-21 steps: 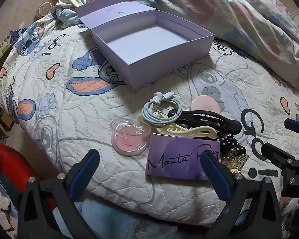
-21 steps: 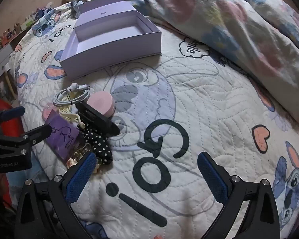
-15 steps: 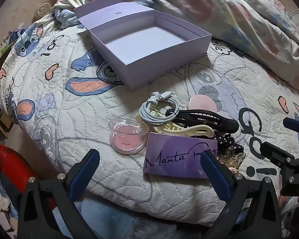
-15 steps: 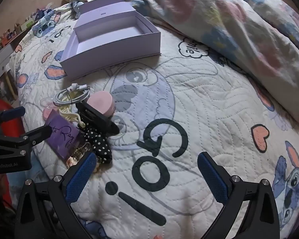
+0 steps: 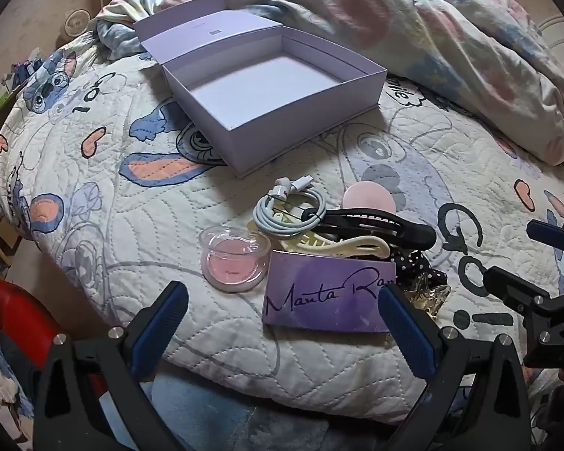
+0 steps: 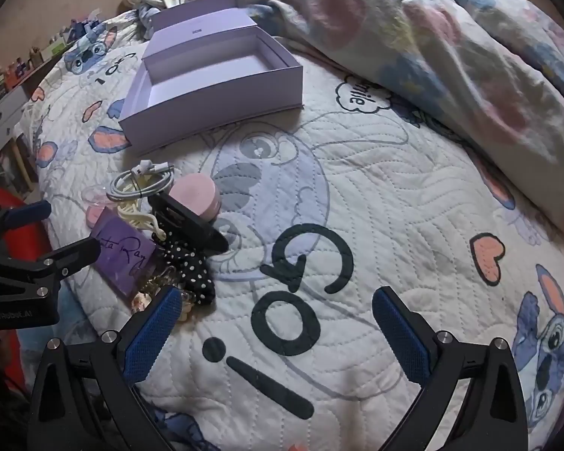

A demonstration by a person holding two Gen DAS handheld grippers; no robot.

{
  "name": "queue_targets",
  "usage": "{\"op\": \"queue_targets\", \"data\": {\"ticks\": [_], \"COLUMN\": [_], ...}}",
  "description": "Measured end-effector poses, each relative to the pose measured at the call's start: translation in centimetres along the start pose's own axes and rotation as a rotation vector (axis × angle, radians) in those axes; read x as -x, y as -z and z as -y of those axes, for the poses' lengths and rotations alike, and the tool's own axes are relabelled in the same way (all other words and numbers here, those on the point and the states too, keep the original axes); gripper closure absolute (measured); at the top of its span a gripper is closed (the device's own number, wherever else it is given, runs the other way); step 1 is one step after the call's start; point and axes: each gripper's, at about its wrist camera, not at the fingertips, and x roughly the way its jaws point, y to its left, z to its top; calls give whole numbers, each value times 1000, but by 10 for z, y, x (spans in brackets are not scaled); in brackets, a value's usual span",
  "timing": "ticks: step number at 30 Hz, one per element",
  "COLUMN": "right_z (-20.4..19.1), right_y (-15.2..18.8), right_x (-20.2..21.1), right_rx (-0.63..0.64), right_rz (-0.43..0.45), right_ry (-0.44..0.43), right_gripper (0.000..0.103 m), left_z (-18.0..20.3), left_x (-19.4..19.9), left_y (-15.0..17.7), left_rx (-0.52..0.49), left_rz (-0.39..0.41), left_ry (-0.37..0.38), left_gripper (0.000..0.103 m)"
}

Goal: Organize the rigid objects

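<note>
An open lilac box [image 5: 304, 127] [image 6: 214, 101] sits empty on the quilt. Nearer me lies a cluster: a coiled white cable [image 5: 289, 210] [image 6: 143, 184], a clear pink compact [image 5: 235, 259], a purple palette [image 5: 327, 300] [image 6: 126, 255], a black hair clip [image 5: 376, 223] [image 6: 188, 221], a cream claw clip [image 5: 342, 244], a pink round case [image 5: 368, 197] [image 6: 197, 195] and a polka-dot scrunchie [image 5: 421, 267] [image 6: 190, 267]. My left gripper [image 5: 282, 295] hovers open just short of the compact and palette. My right gripper [image 6: 276, 297] hangs open over bare quilt, right of the cluster.
A rumpled floral duvet [image 5: 451, 37] is heaped along the back and right of the bed. The bed's edge runs just below the cluster, with a red object [image 5: 15, 315] beside it at lower left. Shelves and small items line the far left wall [image 6: 11, 75].
Both views have drifted only slightly. Nothing on the bed has moved, and both grippers stay wide open and empty.
</note>
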Motion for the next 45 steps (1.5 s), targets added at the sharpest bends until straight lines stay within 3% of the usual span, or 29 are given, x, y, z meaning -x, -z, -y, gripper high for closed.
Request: {"op": "queue_targets", "data": {"ticks": [45], "right_z": [-2], "right_y": [-2], "right_x": [11], "right_rx": [16], "right_rz": [40], "right_ry": [-1], "right_gripper": [0], "left_z": [-7], "left_x": [15], "left_y": [0], "left_rx": [6], "left_rz": [39], "left_ry": [11], "left_gripper": [0]}}
